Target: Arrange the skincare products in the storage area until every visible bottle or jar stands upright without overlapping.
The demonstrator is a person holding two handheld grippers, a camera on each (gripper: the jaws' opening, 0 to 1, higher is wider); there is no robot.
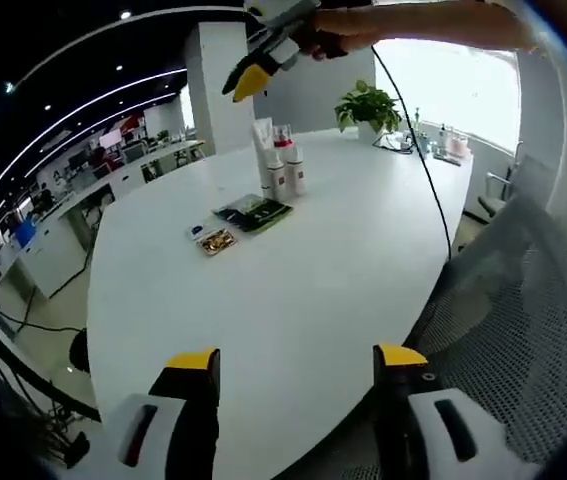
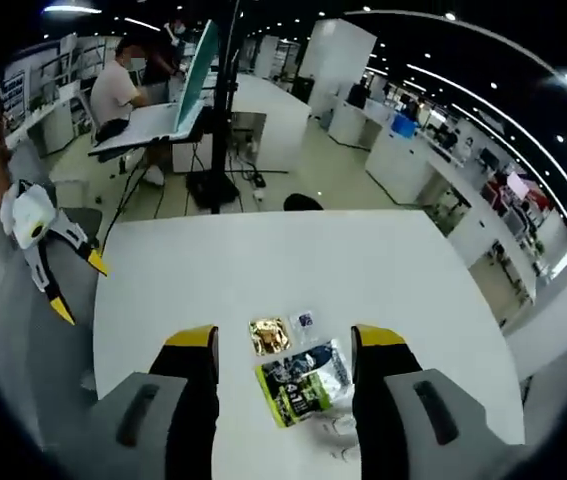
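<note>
Left gripper [image 1: 295,362] gapes over the white table's [image 1: 293,280] near edge, bare surface ahead; bottles [image 1: 281,165] stand upper centre. Right gripper [image 2: 283,345], jaws spread, frames green packet [image 2: 303,382] at frame bottom; open-plan office beyond.

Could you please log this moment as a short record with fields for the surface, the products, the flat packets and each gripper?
surface: white table
products: cluster of white bottles, all upright, red caps on some
flat packets: green packet, gold packet, small blue item, lying flat beside the bottles
left gripper: open, empty, low over the table's near edge
right gripper: open, empty, above the packets
background: potted plant
</note>
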